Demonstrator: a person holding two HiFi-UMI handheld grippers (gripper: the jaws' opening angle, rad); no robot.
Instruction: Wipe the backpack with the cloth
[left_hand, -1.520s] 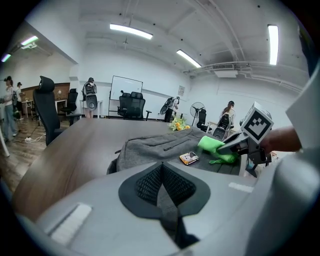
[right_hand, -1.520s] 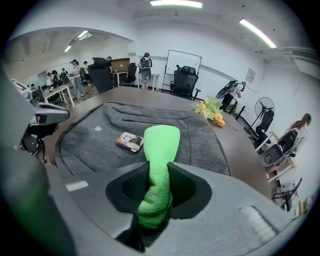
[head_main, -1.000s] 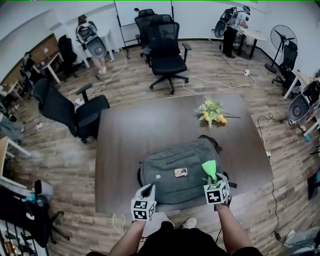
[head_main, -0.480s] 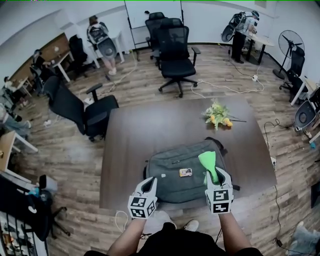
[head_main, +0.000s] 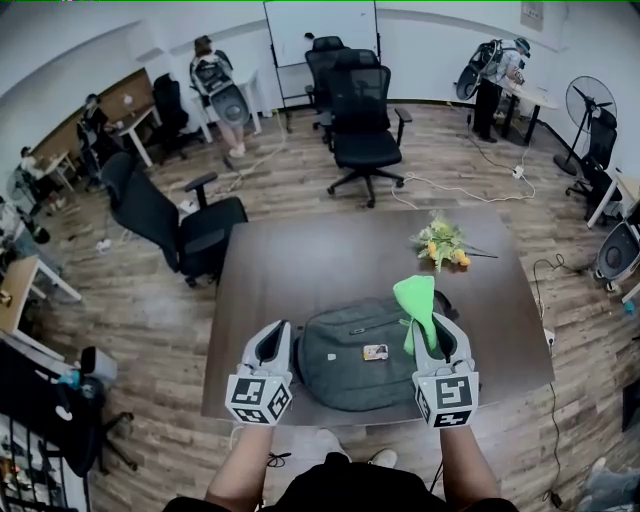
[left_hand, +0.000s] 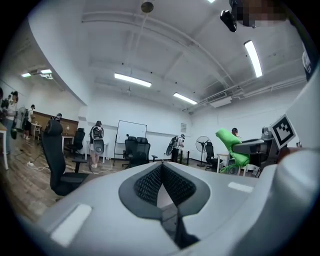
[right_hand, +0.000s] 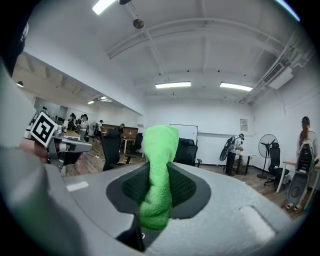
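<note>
A grey-green backpack (head_main: 350, 365) lies flat on the dark table (head_main: 300, 270), near its front edge. My right gripper (head_main: 432, 325) is held up over the bag's right side, shut on a bright green cloth (head_main: 414, 298) that stands up out of its jaws. In the right gripper view the cloth (right_hand: 160, 150) fills the gap between the jaws of the right gripper (right_hand: 158, 200). My left gripper (head_main: 273, 338) hovers at the bag's left edge. Its own view shows the left gripper (left_hand: 159, 174) shut, with nothing held. Neither gripper view shows the backpack.
A bunch of yellow flowers (head_main: 441, 241) lies at the table's far right. Black office chairs stand behind the table (head_main: 366, 125) and at its left (head_main: 170, 218). People stand at desks along the far wall. A fan (head_main: 590, 103) is at the right.
Both grippers have risen off the backpack towards the camera, the right one carrying the green cloth up with it. The head view has tilted, so the table sits lower.
</note>
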